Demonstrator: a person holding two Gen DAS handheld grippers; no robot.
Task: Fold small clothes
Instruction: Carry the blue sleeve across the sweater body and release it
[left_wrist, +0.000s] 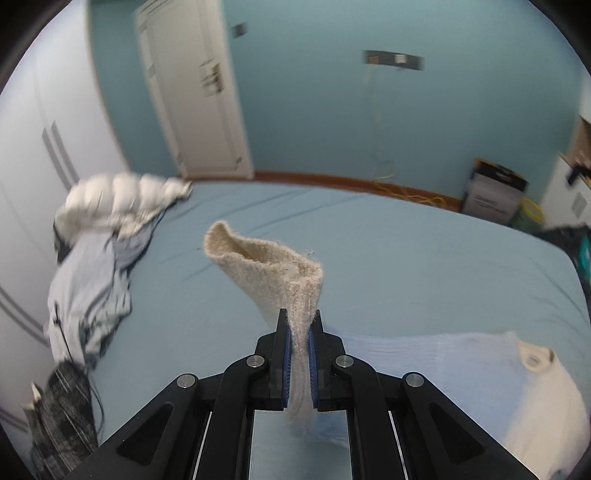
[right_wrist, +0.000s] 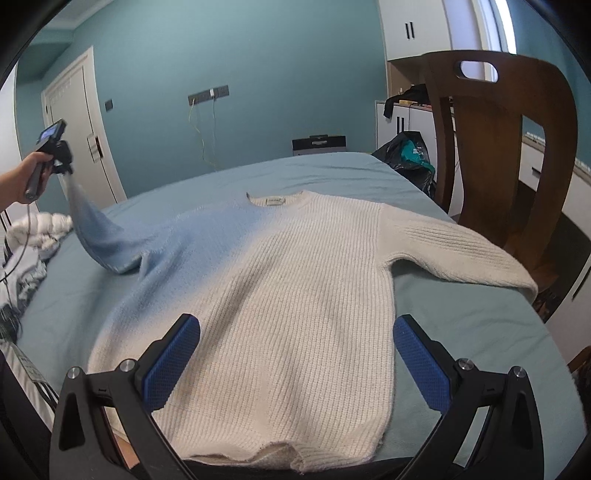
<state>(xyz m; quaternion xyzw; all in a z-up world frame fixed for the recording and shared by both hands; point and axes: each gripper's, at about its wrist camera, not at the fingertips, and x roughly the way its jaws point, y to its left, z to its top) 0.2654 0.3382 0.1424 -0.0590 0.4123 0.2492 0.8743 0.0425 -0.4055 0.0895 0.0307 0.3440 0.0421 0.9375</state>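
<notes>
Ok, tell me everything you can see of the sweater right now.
The sweater is a cream ribbed knit with a round neck and a label inside the collar. It lies flat, front up, on the bed's blue sheet, hem nearest the open right gripper, which hovers over it. One sleeve stretches out flat toward the wooden chair. The other sleeve is lifted off the bed, its cuff end pinched in the shut left gripper.

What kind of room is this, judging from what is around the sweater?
Most likely a bedroom: the sweater lies on a bed with a blue sheet, white wardrobes stand beside it, and a door is in the teal wall.
</notes>
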